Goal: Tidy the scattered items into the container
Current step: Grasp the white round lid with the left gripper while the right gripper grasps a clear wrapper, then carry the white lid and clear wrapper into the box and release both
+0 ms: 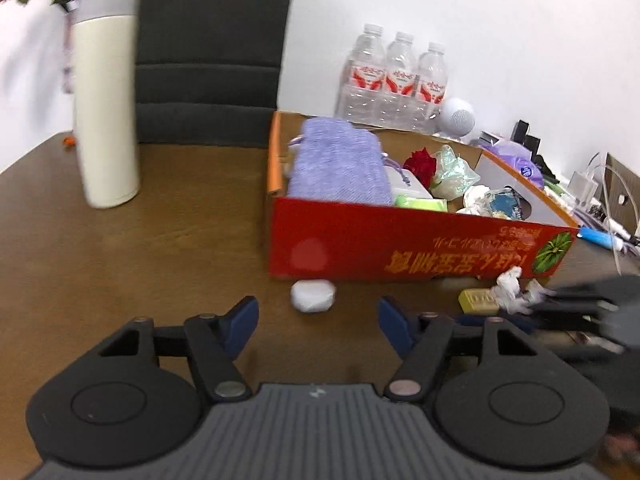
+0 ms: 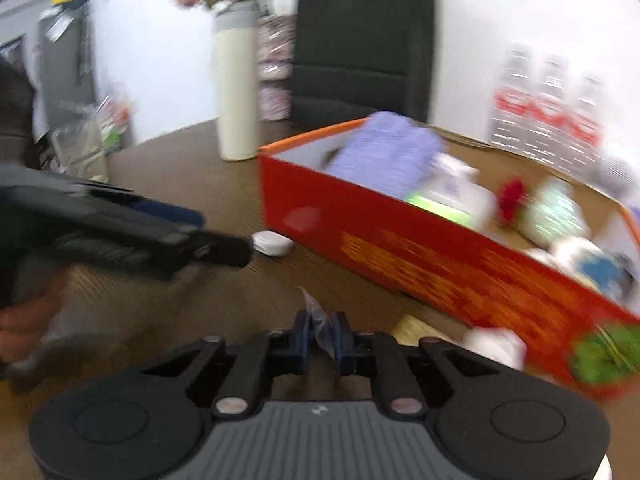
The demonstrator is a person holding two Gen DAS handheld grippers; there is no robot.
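Observation:
A red cardboard box [image 1: 400, 248] stands on the brown table, holding a purple pouch [image 1: 340, 164], a red rose and several small items. A small white case [image 1: 313, 296] lies just before the box, ahead of my left gripper [image 1: 318, 316], which is open and not touching it. To its right lie a yellow bar [image 1: 478, 300] and a crumpled white wrapper [image 1: 510, 290]. My right gripper [image 2: 322, 332] is shut on that crinkled wrapper [image 2: 318, 320]. The right wrist view is blurred; it shows the left gripper [image 2: 222, 236] by the white case [image 2: 274, 243] and the box [image 2: 440, 256].
A tall cream tumbler [image 1: 106, 120] stands at the left and a black chair [image 1: 212, 52] behind the table. Water bottles [image 1: 394, 80] and a round white speaker [image 1: 458, 116] sit behind the box. Cables and small clutter [image 1: 600, 208] fill the far right.

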